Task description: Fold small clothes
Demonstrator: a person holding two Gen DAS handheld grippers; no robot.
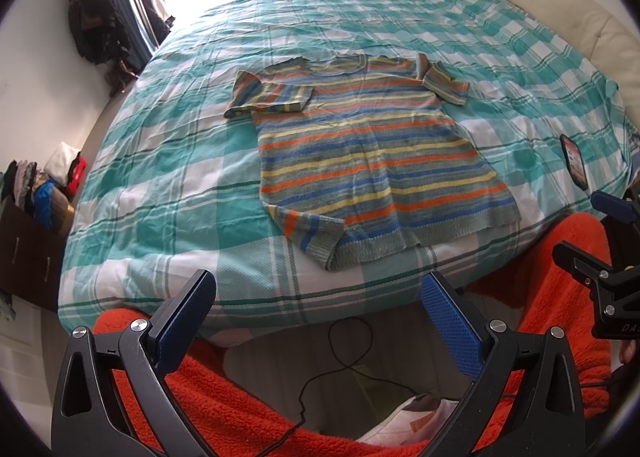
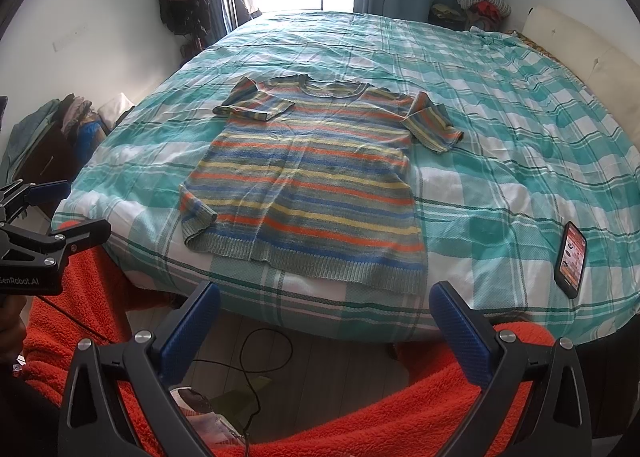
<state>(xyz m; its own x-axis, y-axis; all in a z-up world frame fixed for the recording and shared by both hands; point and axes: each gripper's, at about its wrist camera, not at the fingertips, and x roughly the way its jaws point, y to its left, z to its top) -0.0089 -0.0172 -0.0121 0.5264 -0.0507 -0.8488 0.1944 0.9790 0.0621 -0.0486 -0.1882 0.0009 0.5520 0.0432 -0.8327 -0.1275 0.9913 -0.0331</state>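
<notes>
Striped sweater (image 1: 372,161) is laid flat on checked bed (image 1: 168,161). Left gripper (image 1: 320,321) and right gripper (image 2: 326,331) are held wide, empty. Phone (image 2: 571,257) is seen at sweater's 3 o'clock, approx.

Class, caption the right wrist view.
Open right gripper faces a striped knitted short-sleeved top spread on a teal checked bedsheet.

Left sleeve underside: folded over the striped knitted short-sleeved sweater (image 1: 376,161), hidden.
Hem corner: turned up, inner face covered.
Black smartphone (image 2: 571,255): lit screen, print too small to read.
Heaped clothes on dark cabinet (image 1: 28,193): cut by frame edge, items indistinct.
Cream padded headboard (image 1: 560,17): cut by fisheye rim.
</notes>
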